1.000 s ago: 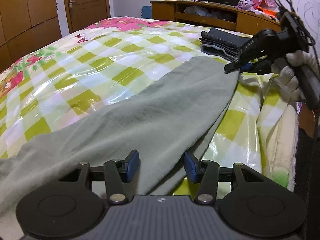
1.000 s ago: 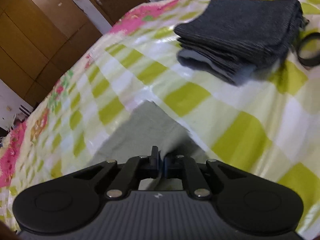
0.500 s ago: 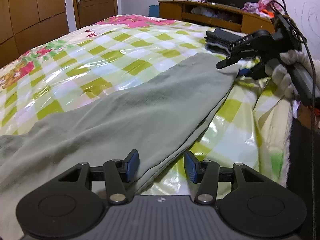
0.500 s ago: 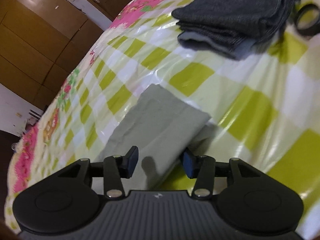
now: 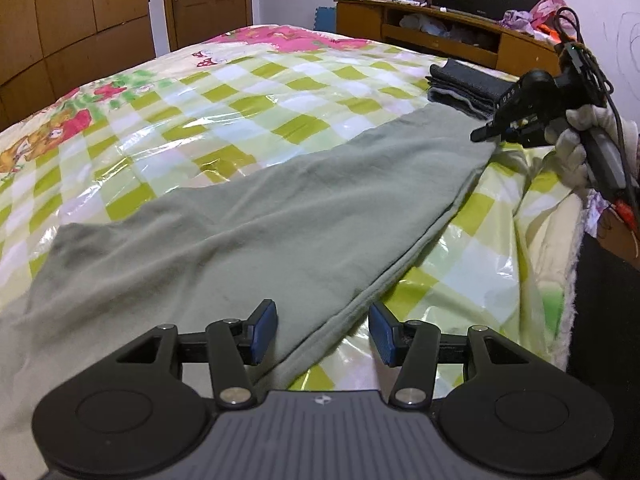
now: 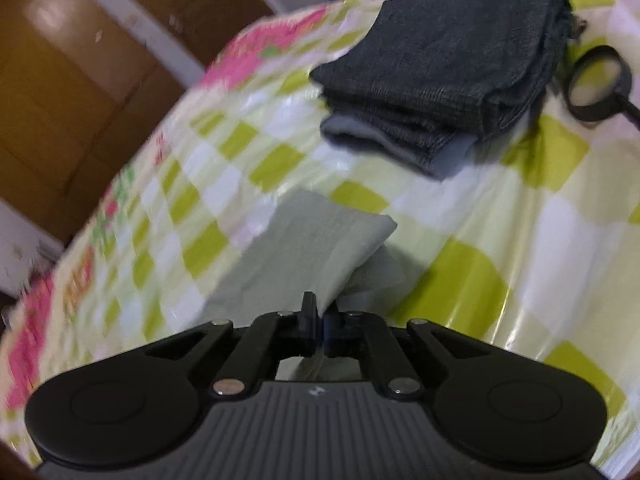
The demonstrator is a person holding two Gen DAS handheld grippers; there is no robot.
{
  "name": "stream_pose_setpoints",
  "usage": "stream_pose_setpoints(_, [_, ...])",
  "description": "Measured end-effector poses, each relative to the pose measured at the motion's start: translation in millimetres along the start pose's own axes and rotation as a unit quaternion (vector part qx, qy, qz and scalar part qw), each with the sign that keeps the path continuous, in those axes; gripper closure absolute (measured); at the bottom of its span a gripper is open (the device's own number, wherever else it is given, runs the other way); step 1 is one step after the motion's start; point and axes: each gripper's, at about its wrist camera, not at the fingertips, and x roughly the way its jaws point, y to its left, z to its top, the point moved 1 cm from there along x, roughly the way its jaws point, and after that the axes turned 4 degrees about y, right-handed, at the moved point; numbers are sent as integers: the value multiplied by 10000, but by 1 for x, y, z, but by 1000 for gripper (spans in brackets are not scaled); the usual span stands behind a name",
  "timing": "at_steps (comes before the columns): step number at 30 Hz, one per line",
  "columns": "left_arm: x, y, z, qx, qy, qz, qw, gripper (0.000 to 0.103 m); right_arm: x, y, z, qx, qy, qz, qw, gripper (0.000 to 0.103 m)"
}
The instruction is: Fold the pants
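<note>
Right gripper (image 6: 319,330) closing on the green pants (image 5: 248,216) hem at two o'clock — left gripper (image 5: 323,332) open astride the edge — a thin pinch could slip.

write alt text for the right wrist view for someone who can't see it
The right tongs are closing on the cuff end of pale green pants lying on a green-checked bedcover. Beyond them sits a folded dark grey garment, with a black ring-shaped object beside it.

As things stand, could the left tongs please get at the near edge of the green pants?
Probably yes: the left tongs stand open with the green pants' edge lying between the pads, nothing covering it.
</note>
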Motion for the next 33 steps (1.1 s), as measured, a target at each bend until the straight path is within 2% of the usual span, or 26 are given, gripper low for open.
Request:
stream_pose_setpoints(2, [-7,2,-1,-41,-69,-15,10000,41,-3,3,-4,-160,107,-148,9997,89])
stream_pose_setpoints(3, [-10,3,-1,-66,-102,-17,9999,41,-8,5,-7,-254,61,-270,9993,79])
stream_pose_setpoints(5, [-17,7,-3,-117,-160,-2,9998,41,-30,10,-16,-493,-221,-524,9972,79])
stream_pose_setpoints(7, [-24,12,-5,-176,-224,7,9996,41,-54,21,-27,-991,-540,-683,9913,79])
stream_pose_setpoints(8, [-28,17,-7,-212,-260,40,9994,41,-63,34,-35,-1351,-610,-680,9866,79])
stream_pose_setpoints(10, [-34,26,-10,-271,-321,191,9989,41,-74,67,-54,-2226,-497,-327,9731,79])
stream_pose_setpoints(13, [-40,46,-18,-459,-363,420,9974,41,-64,128,-96,-3552,-32,356,9341,79])
stream_pose_setpoints(16, [-37,56,-29,-363,-207,637,9971,41,-34,181,-145,-4630,512,999,8792,82])
stream_pose_setpoints(17, [-38,56,-32,-280,-173,674,9972,41,-22,197,-164,-5007,719,1118,8554,82])
stream_pose_setpoints(19, [-40,57,-38,-186,-118,628,9978,41,-9,217,-192,-5662,934,1180,8104,82])
stream_pose_setpoints(21, [-39,56,-43,-56,-31,574,9983,41,-4,225,-211,-6210,968,1098,7701,82])
stream_pose_setpoints(23, [-38,54,-49,76,47,501,9987,41,1,228,-222,-6533,1103,1045,7417,82])
stream_pose_setpoints(26, [-30,51,-53,283,155,636,9975,40,1,227,-233,-6820,1265,1017,7131,81])
stream_pose_setpoints(31, [-24,52,-46,303,175,700,9969,40,11,229,-245,-7040,1277,908,6927,81])
stream_pose_setpoints(33, [-29,52,-46,339,189,596,9975,40,11,232,-253,-7270,1167,865,6711,81])
